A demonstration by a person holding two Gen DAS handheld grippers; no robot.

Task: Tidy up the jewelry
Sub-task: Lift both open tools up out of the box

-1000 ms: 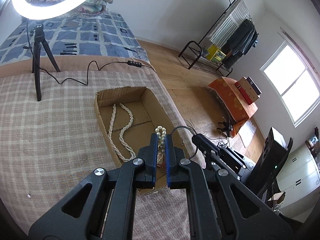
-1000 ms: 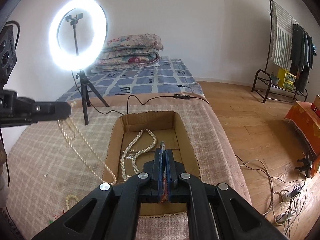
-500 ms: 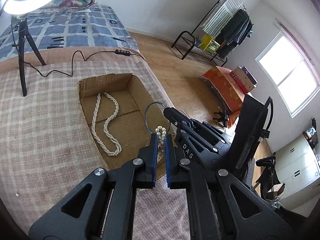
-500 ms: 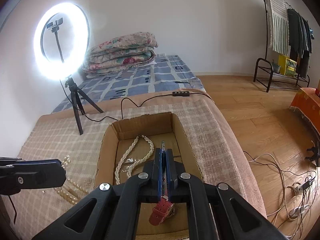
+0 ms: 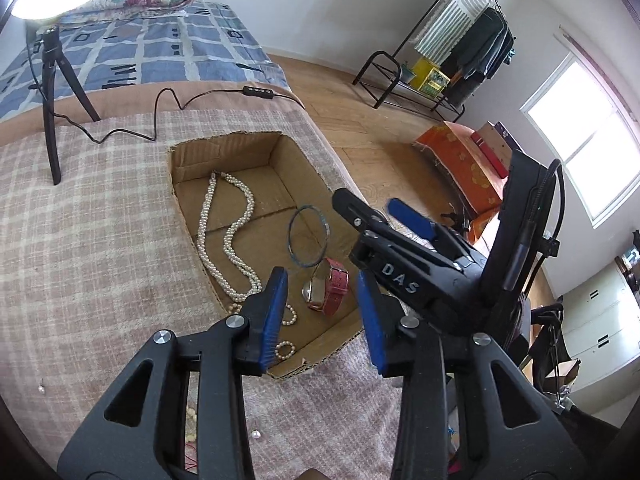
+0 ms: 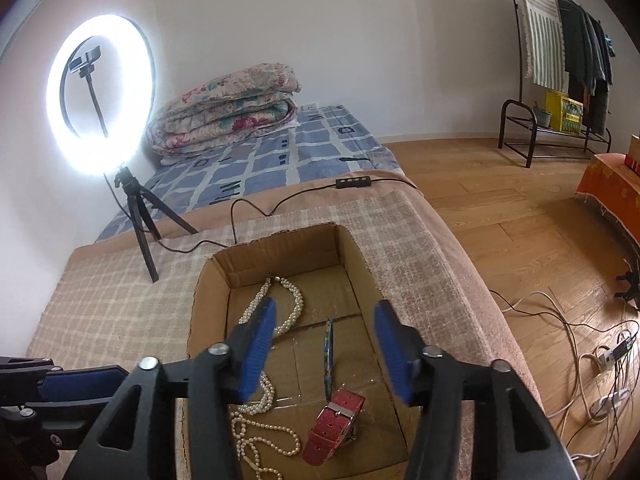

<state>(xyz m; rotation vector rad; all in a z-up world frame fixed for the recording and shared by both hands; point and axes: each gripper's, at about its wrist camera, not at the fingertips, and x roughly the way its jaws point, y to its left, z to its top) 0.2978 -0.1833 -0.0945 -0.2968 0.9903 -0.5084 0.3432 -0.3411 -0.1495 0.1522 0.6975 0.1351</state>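
An open cardboard box (image 5: pixel 224 152) (image 6: pixel 280 244) sits on the checked blanket. In it lie a long pearl necklace (image 5: pixel 230 236) (image 6: pixel 288 308), a thin dark bangle (image 5: pixel 309 237) (image 6: pixel 329 348), a red-strapped watch (image 5: pixel 326 286) (image 6: pixel 334 426) and a second pearl strand (image 5: pixel 286 346) (image 6: pixel 260 440). My left gripper (image 5: pixel 320 312) is open and empty above the box's near end. My right gripper (image 6: pixel 326 344) is open and empty over the box; it also shows in the left wrist view (image 5: pixel 384 216).
A ring light on a tripod (image 6: pixel 100 96) (image 5: pixel 50 96) stands on the bed with its cable and switch (image 5: pixel 258 91) behind the box. Loose pearls (image 5: pixel 255 434) lie on the blanket near me. The bed edge drops to a wooden floor (image 6: pixel 520 216) with cables (image 6: pixel 592 360).
Both grippers have opened. The pearl strand dropped from my left gripper and the watch from my right; both now lie in the box, along with the bangle.
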